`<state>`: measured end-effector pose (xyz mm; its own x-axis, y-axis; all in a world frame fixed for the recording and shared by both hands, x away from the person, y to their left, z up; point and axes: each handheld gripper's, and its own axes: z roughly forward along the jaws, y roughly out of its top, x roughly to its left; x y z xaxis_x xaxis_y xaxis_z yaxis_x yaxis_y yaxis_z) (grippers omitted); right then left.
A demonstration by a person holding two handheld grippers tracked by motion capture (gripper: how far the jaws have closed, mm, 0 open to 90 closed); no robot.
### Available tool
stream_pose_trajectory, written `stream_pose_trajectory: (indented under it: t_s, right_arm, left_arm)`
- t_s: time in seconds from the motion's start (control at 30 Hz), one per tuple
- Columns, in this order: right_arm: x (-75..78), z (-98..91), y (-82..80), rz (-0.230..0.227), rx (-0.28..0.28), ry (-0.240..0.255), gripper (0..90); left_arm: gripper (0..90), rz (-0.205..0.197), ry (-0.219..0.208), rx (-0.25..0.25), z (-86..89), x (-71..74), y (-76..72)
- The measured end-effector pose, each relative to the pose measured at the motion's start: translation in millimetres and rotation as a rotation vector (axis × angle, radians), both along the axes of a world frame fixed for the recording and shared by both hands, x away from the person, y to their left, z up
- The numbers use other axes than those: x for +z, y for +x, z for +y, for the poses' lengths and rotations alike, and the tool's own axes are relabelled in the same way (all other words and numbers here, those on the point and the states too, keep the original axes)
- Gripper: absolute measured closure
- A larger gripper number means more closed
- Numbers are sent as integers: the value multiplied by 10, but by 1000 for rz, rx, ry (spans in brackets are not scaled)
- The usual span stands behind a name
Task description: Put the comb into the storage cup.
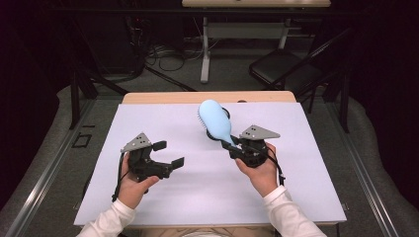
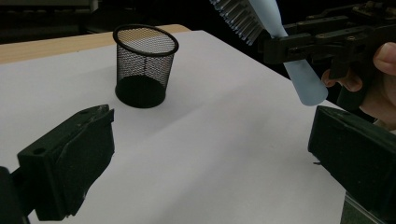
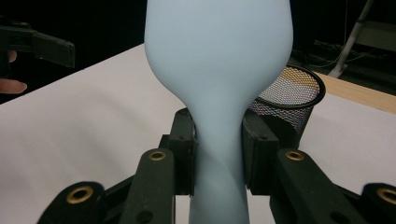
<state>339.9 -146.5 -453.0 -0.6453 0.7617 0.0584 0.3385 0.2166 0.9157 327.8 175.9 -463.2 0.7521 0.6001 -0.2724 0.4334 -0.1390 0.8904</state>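
While its jaws pinch the narrow handle of the pale blue hairbrush (image 1: 216, 120), the right gripper (image 1: 236, 146) holds the brush off the white table cover (image 1: 197, 197). The brush's long axis runs from the jaws up and away toward the far edge of the table, leaning left in the high view, head outermost, bristles facing left. Behind the head stands the black mesh cup (image 2: 144, 65), upright. The left gripper (image 1: 166, 154), jaws spread and empty, hangs well apart at the left.
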Motion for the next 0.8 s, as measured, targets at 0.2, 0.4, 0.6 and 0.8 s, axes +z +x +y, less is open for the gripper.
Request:
stream_pose_trajectory:
  t_s: [0.2, 0.4, 0.6, 0.8]
  right_arm:
    - [-8, 3, -1, -6, 1, -2, 694]
    - [-31, 25, -6, -9, 2, -11, 695]
    - [-47, 45, -12, -15, 2, -17, 694]
    - [-68, 57, -16, -16, 2, -21, 694]
  left_arm:
    - [5, -1, -12, -3, -28, 74, 27]
    - [11, 7, -24, 3, -52, 137, 69]
    - [12, 6, -23, 17, -64, 173, 118]
    - [12, 14, -35, 44, -50, 199, 173]
